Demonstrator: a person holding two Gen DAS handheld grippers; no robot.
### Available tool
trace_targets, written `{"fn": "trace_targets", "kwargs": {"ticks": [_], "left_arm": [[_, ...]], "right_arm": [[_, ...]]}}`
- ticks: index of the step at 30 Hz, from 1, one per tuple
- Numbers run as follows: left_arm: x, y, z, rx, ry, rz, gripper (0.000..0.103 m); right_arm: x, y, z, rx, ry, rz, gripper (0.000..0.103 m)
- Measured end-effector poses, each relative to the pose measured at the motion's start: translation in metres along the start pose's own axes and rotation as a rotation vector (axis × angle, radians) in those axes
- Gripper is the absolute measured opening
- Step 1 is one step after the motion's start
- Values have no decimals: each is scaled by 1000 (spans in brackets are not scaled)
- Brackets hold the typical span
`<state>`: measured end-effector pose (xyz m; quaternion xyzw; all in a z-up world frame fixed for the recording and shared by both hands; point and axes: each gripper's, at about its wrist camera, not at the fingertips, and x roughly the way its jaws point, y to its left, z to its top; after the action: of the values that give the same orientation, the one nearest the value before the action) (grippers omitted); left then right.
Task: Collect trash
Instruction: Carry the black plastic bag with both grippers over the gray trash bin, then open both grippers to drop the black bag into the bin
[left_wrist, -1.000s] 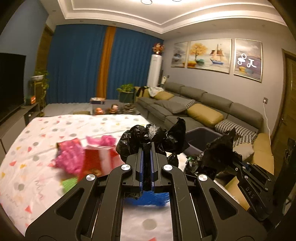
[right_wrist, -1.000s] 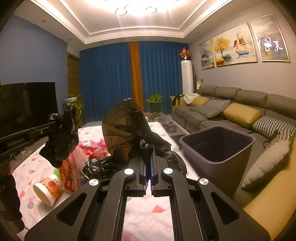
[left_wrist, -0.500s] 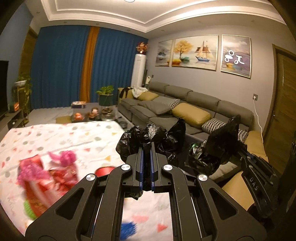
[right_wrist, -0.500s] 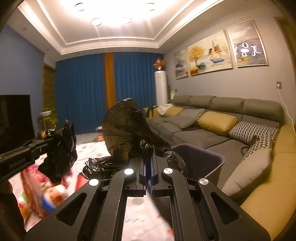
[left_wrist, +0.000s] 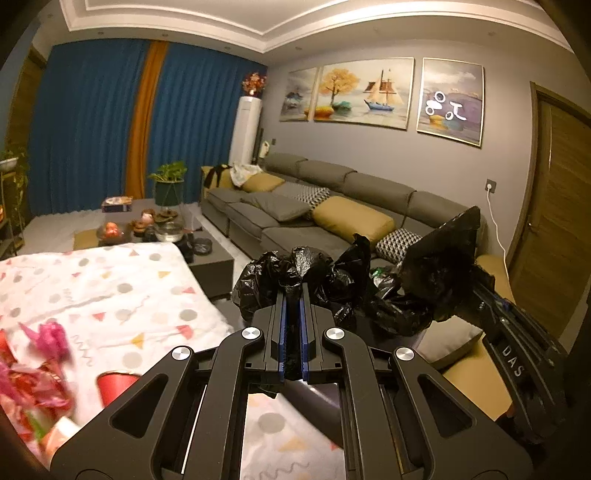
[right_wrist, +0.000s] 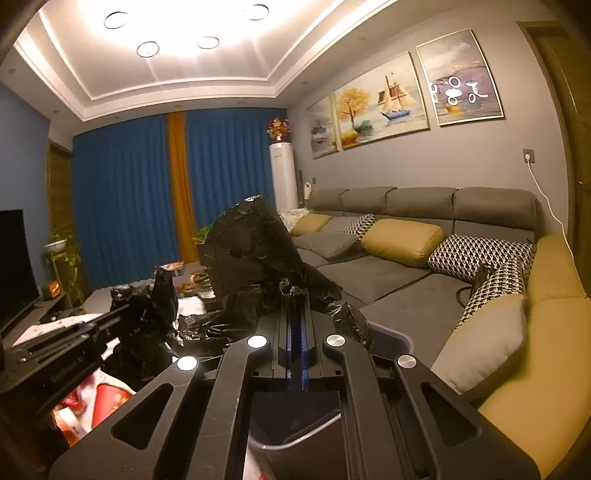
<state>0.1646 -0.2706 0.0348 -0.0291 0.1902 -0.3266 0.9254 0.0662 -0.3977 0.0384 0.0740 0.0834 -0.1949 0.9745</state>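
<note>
Over the grey bin (right_wrist: 391, 338) by the sofa (left_wrist: 332, 206), both grippers are clamped on one black trash bag (left_wrist: 332, 280): left gripper (left_wrist: 293, 295) pinches a bunched edge, right gripper (right_wrist: 297, 295) pinches the opposite edge, bag mouth stretched between them above the bin's opening. Loose trash sits apart on the patterned white cloth (left_wrist: 122, 295) at the left of the left wrist view: red cup (left_wrist: 114, 384) and pink and red wrappers (left_wrist: 33, 369), blurred; rest of that pile can't be made out.
</note>
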Motion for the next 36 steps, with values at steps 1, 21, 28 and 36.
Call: {"fn": "trace_targets", "kwargs": {"ticks": [1,21,28,36], "left_arm": [[5,-2,0,1,4,0,5],[77,-21,2,26,31,-31,5],[91,-21,3,37,53,-41,6],[103,-20,4,37,80,-65,17]], "right_arm": [[4,-3,0,2,1,-9,4],[52,-7,-7,28,36,-63,4],[60,-3,-6,23,50,-63,4],[67,-5,-5,19,67,-38,7]]}}
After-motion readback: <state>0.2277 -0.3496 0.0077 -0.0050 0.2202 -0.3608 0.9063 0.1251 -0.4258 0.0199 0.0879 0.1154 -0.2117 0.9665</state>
